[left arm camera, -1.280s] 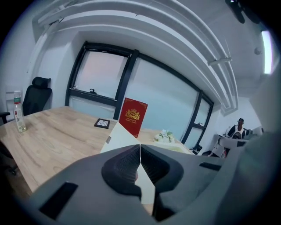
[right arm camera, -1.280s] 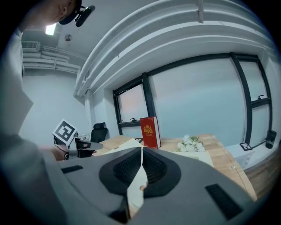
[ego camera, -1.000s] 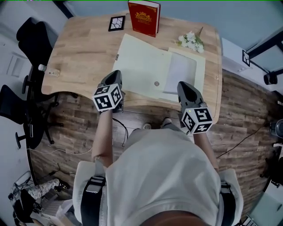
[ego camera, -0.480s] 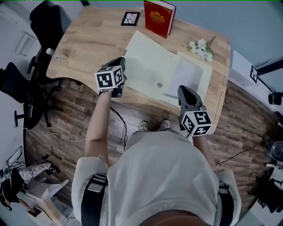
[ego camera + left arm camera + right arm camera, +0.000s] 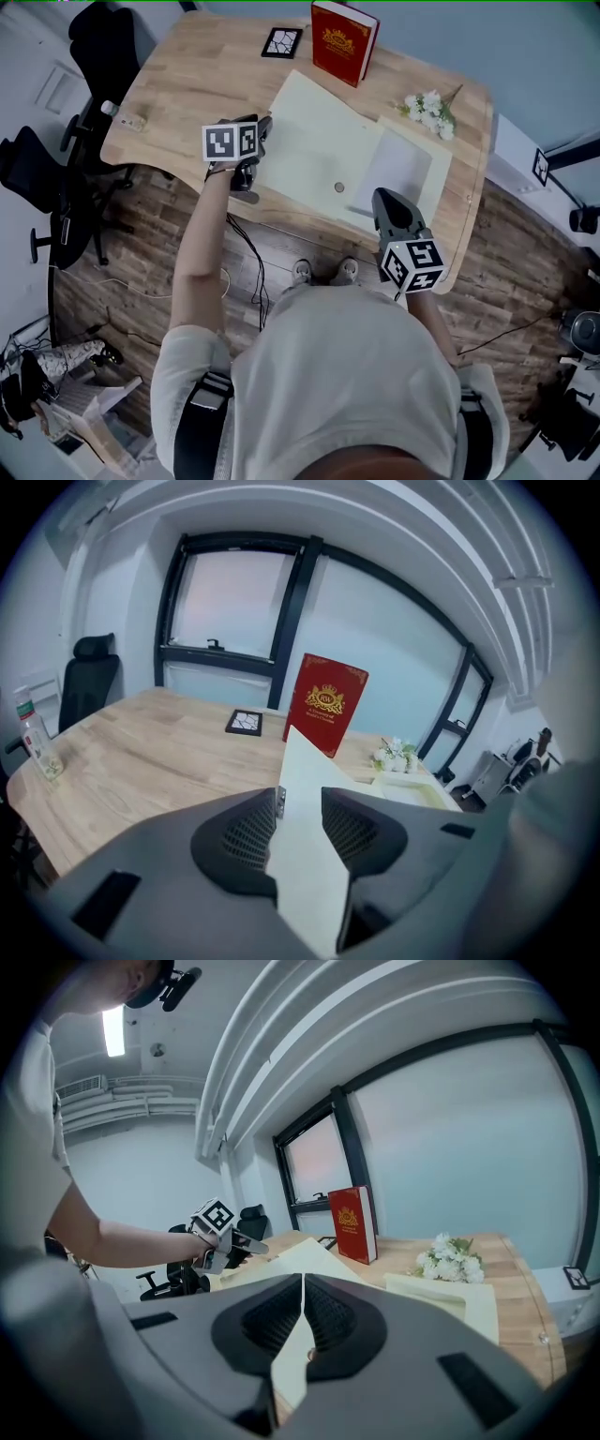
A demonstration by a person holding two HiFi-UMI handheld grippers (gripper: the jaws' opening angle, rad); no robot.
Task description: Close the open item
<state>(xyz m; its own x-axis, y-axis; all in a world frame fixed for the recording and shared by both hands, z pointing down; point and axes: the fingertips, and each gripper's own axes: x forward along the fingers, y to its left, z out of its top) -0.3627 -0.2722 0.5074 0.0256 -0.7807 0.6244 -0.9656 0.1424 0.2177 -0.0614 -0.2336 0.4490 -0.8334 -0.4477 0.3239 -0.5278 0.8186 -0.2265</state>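
A cream folder [image 5: 319,141] lies open on the wooden desk [image 5: 187,84], with a white sheet [image 5: 398,169] in its right half and a snap button [image 5: 338,187] near the front. My left gripper [image 5: 262,127] is at the folder's left edge. In the left gripper view its jaws [image 5: 300,794] are opening, and the cream cover [image 5: 305,864] runs between them without being pinched. My right gripper [image 5: 381,195] hovers at the folder's front edge. Its jaws [image 5: 303,1283] are shut on nothing, with the folder [image 5: 450,1302] below.
A red book [image 5: 344,42] stands upright at the desk's far edge, beside a black framed tile [image 5: 281,42]. White flowers [image 5: 427,105] lie at the far right. A small bottle [image 5: 112,108] stands at the desk's left end, and black chairs [image 5: 94,37] are beyond it.
My left gripper moved from the desk's front edge forward to the folder's left edge. The right gripper stayed near the front edge.
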